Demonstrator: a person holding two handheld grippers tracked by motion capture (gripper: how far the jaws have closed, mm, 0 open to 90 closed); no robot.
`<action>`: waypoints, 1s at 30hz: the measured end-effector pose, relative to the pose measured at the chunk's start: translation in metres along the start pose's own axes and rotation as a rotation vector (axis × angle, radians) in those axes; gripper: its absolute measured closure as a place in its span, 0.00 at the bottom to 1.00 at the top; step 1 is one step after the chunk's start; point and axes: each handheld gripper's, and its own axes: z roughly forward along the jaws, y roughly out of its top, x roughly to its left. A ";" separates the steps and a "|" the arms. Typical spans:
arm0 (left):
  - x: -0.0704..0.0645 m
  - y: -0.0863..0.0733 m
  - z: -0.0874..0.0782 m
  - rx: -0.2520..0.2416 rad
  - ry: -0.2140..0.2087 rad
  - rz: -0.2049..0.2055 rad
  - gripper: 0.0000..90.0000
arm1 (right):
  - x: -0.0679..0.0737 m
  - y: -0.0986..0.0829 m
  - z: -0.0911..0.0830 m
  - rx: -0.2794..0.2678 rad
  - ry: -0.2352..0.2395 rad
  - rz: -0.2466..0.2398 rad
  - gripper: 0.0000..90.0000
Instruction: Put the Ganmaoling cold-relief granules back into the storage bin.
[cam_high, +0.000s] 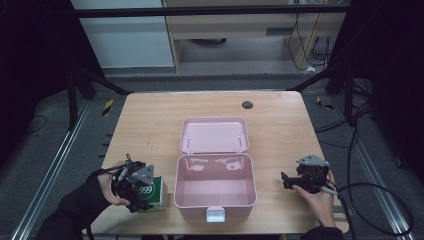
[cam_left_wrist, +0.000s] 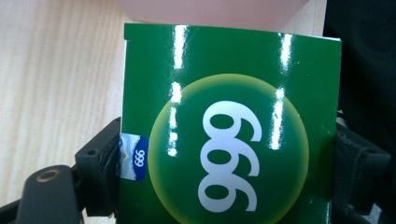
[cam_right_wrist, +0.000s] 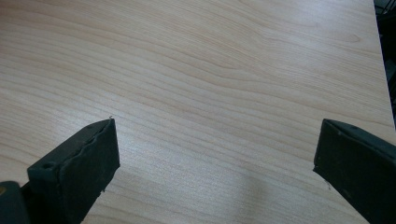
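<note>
Wood, pale and fine-grained, makes up the top of the one table (cam_high: 150, 125), seen from above with the person's side at six o'clock. A small dark round disc (cam_high: 247, 104) sits in the tabletop near the far edge, at about twelve o'clock. Around the table the floor (cam_high: 45, 150) is grey, with a metal rail (cam_high: 55, 165) running along each side, two in all. Beyond the far edge stand a white panel (cam_high: 130, 40) and light wooden furniture (cam_high: 235, 25), with cables (cam_high: 365, 185) trailing over the floor at three o'clock.

One pink plastic case (cam_high: 215, 187) rests at the centre, its lid (cam_high: 214, 135) thrown back flat toward twelve o'clock and a white latch (cam_high: 216, 214) on its near wall. Its inside looks bare.

One green box (cam_left_wrist: 229, 121) printed with a white 999 stands on the table at about eight o'clock, just beside the case's left wall. The left tongs (cam_high: 142, 192), held in a dark-sleeved hand, pinch this box by its two sides; the left gripper view shows a black jaw pressed against each side.

Well apart at four o'clock, the right tongs (cam_high: 286, 181) are held low above the bare wood, spread wide and holding nothing.

Counted: one table, one case, one box, two tongs.
</note>
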 end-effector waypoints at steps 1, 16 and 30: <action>0.000 0.001 -0.002 0.001 0.002 0.000 0.16 | 0.000 0.000 0.000 -0.002 -0.001 0.004 0.01; 0.003 0.019 -0.045 -0.044 0.030 -0.009 0.16 | -0.001 0.000 -0.001 -0.014 0.004 0.020 0.01; 0.003 0.037 -0.073 -0.063 0.046 -0.007 0.16 | -0.001 0.000 -0.001 -0.009 0.001 0.016 0.01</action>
